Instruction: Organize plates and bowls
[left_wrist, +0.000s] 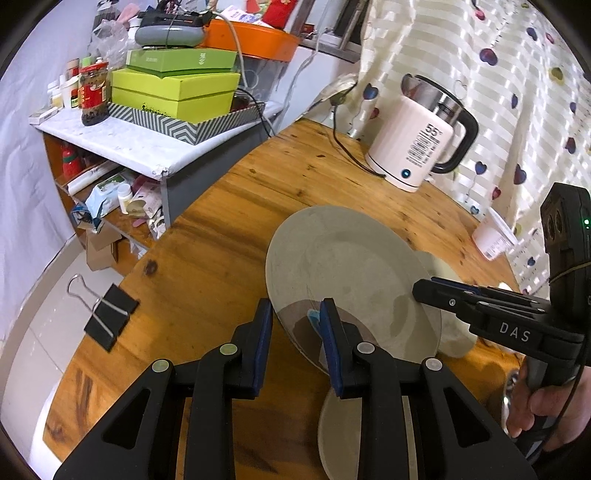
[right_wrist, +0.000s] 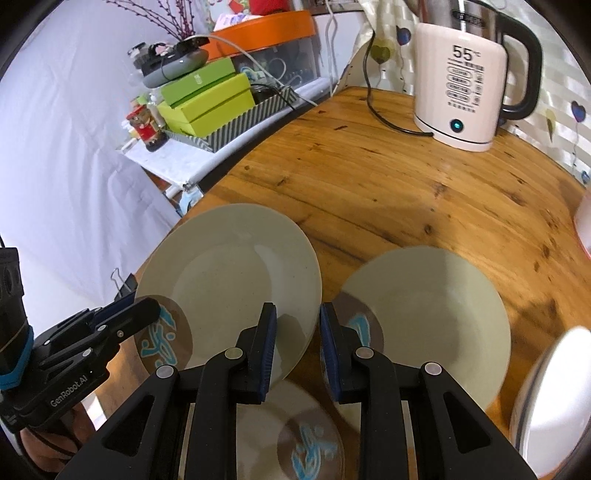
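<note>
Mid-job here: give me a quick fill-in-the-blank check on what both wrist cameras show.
1. The left claw grips the left plate at its ___ patch with the blue design.
2. The right claw holds the right plate; with the third plate below, that makes ___ patterned plates in view.
3. The kettle shows the number ___.
4. The binder clip at the edge of the table is ___.

Missing words: brown; three; 55; black

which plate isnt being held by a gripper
The lowest plate, lying flat under the right gripper. The left plate and right plate are tilted, each rim pinched by a gripper.
</note>
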